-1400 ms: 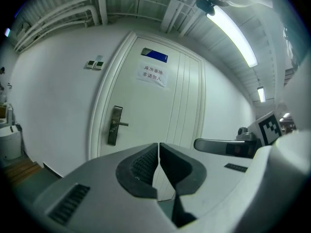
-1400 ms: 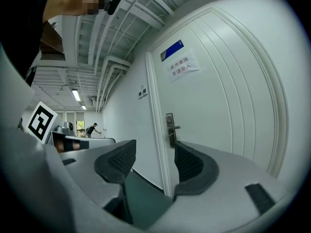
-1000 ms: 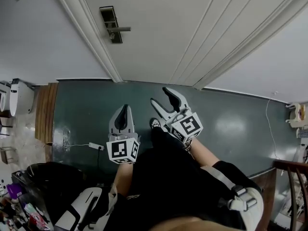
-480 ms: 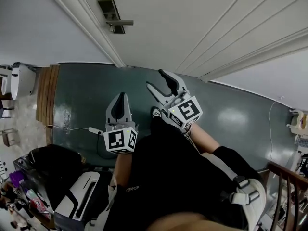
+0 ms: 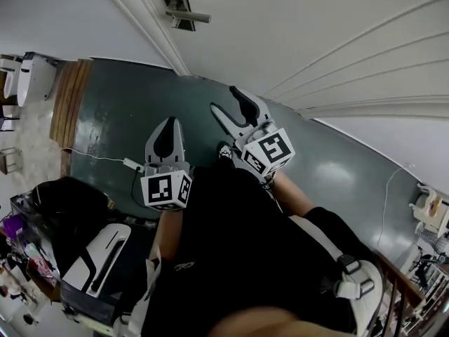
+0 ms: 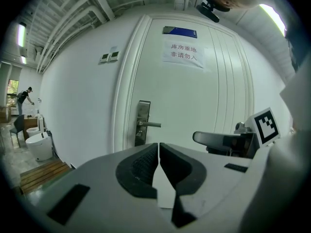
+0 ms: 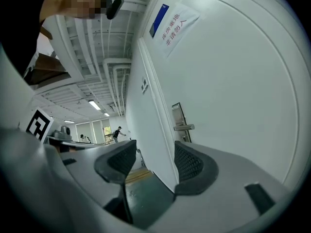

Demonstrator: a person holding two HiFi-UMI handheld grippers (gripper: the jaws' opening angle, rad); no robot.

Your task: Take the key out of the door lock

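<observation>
The white door [image 5: 302, 34] carries a metal lock plate with a lever handle [image 5: 179, 2], at the top edge of the head view. That lock plate [image 6: 142, 123] also shows ahead in the left gripper view, and small and far off [image 7: 179, 123] in the right gripper view. Any key in it is too small to make out. My left gripper [image 5: 166, 128] hangs shut and empty over the dark green floor, well short of the door. Beside it my right gripper [image 5: 226, 102] is open, with nothing between its pads [image 7: 187, 161].
A paper sign [image 6: 183, 55] is stuck high on the door. White toilets [image 5: 31, 83] and a wooden platform [image 5: 70, 97] stand at the left. A power strip with its cable [image 5: 133, 165] lies on the floor. A black bag [image 5: 63, 202] sits at lower left. A person [image 6: 22, 98] stands far off.
The lock plate has slid up to the top edge of the head view as the view swung. Both grippers shifted slightly up and left; their jaws stand as before.
</observation>
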